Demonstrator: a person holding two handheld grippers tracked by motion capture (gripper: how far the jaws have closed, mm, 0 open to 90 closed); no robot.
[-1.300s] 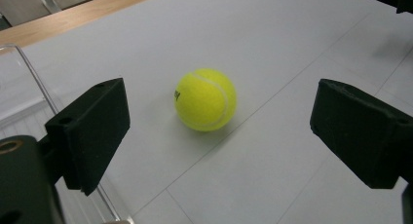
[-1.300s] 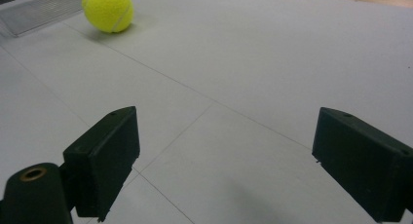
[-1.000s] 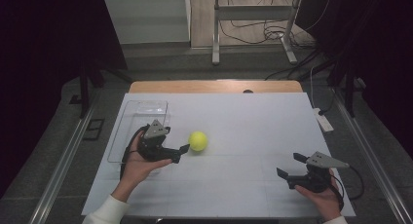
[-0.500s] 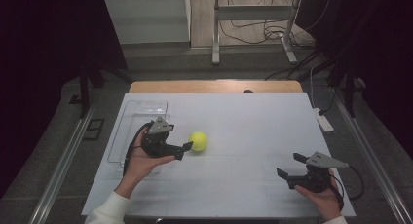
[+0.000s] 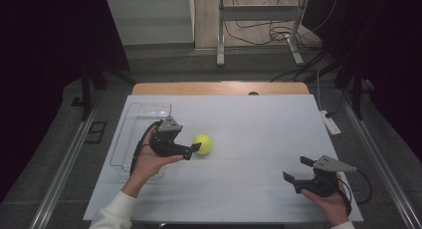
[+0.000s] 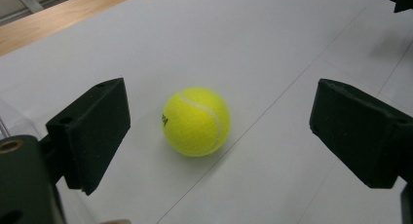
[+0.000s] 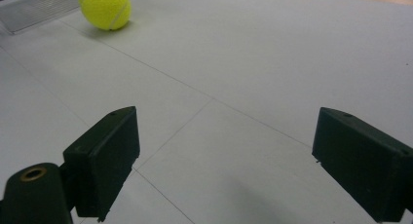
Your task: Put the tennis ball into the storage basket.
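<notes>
Bearing dark unreadable print, yellow tennis ball (image 6: 196, 121)

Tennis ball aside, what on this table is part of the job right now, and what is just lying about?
In play:
tennis ball, between the open jaws of the left tool
clear tray, beside that tool, possibly the destination

Lying about:
right tool, open, idle near the front edge
white power strip off the table's right side

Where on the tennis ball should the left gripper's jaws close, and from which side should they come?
Across the ball's widest middle, one jaw on each side. It is round, so no side grips better; what counts is centring it. The left gripper already faces it from the tray side, jaws open wide around it, so pushing straight ahead looks simplest.
</notes>
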